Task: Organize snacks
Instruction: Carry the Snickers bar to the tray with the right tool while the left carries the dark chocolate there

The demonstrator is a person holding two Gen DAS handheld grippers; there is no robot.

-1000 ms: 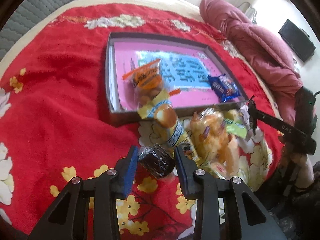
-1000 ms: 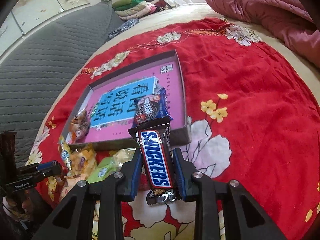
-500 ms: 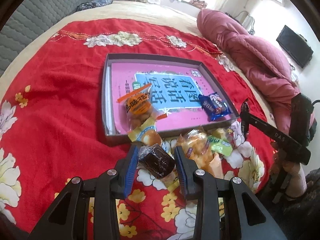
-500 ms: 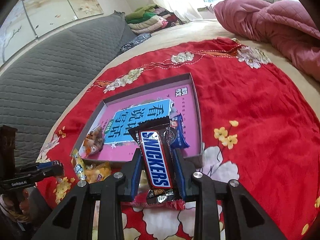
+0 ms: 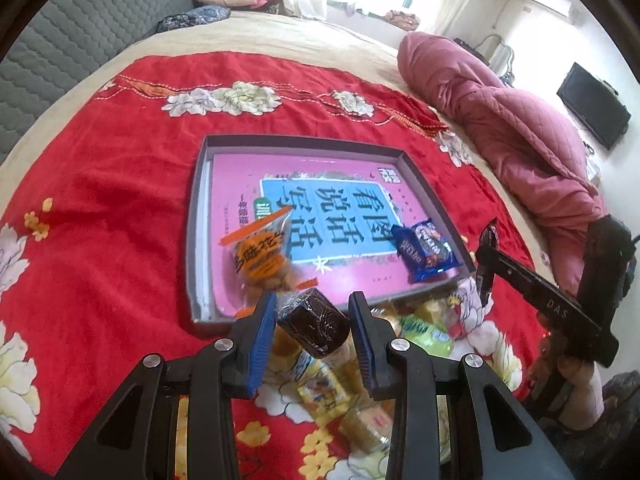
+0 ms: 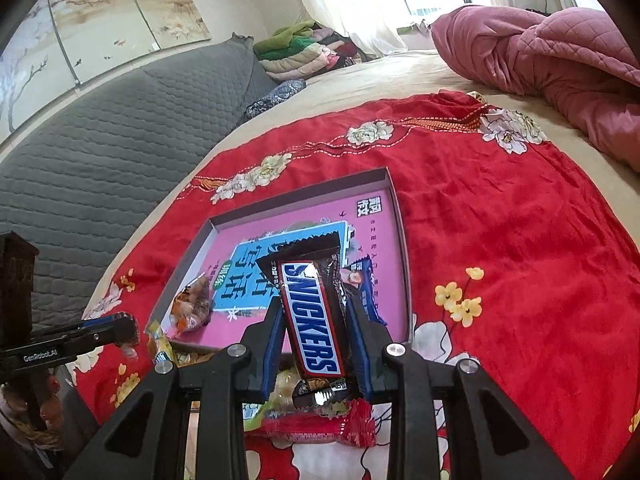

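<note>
**Both snacks lifted clear of the pile, box next**

Compared with a second ago, both grippers now sit higher above the red floral bedspread (image 5: 120, 184), and the shallow grey box (image 5: 194, 240) has slid down toward the fingers in each wrist view. That reads as the pick being finished and the carry to the box under way.

The left gripper (image 5: 312, 326) is narrowed onto a dark chocolate-coloured wrapped cake (image 5: 316, 322), its blue pads pressing both sides; the cake hangs just above the box's near wall. The right gripper (image 6: 314, 320) is clamped about as narrowly on a Snickers bar (image 6: 314, 316), held upright with its top end over the box's pink floor.

Already in the box lie an orange-labelled clear snack bag (image 5: 262, 262) near the left wall and a blue wrapped biscuit pack (image 5: 424, 250) at the right. Several loose snacks (image 5: 424, 330) remain on the bedspread just outside the near wall, and a red packet (image 6: 316, 428) lies under the right gripper.

So the task looks partly done: two items placed, two in hand, more to fetch. Each release probably needs the gripper further forward over bare pink floor.
</note>
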